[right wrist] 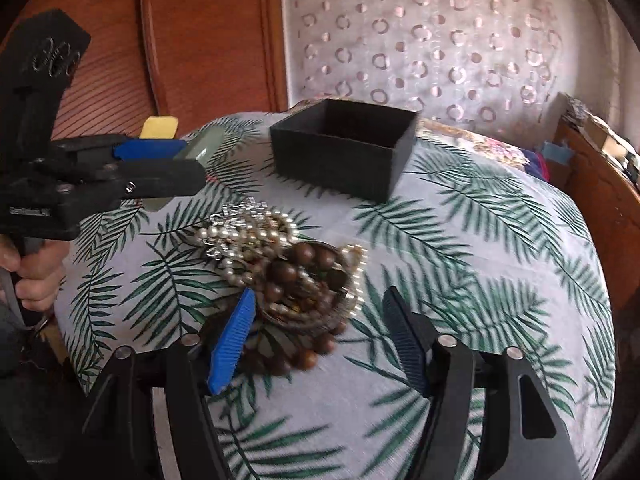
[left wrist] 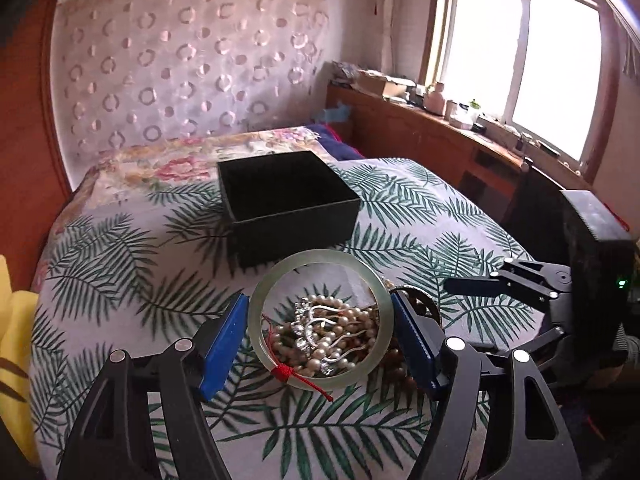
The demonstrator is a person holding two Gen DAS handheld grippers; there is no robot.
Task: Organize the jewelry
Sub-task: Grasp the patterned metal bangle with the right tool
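The left gripper (left wrist: pixel 320 340) is pinching a jade bangle (left wrist: pixel 318 318) above the jewelry pile (right wrist: pixel 280 256); the right gripper (right wrist: pixel 320 336), spread, is hovering beside it, near the black box (right wrist: pixel 344 144).

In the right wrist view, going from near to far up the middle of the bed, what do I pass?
Brown wooden bead bracelet → white pearl strands tangled with silver pieces → open black square box → white curtain with pink circle pattern.
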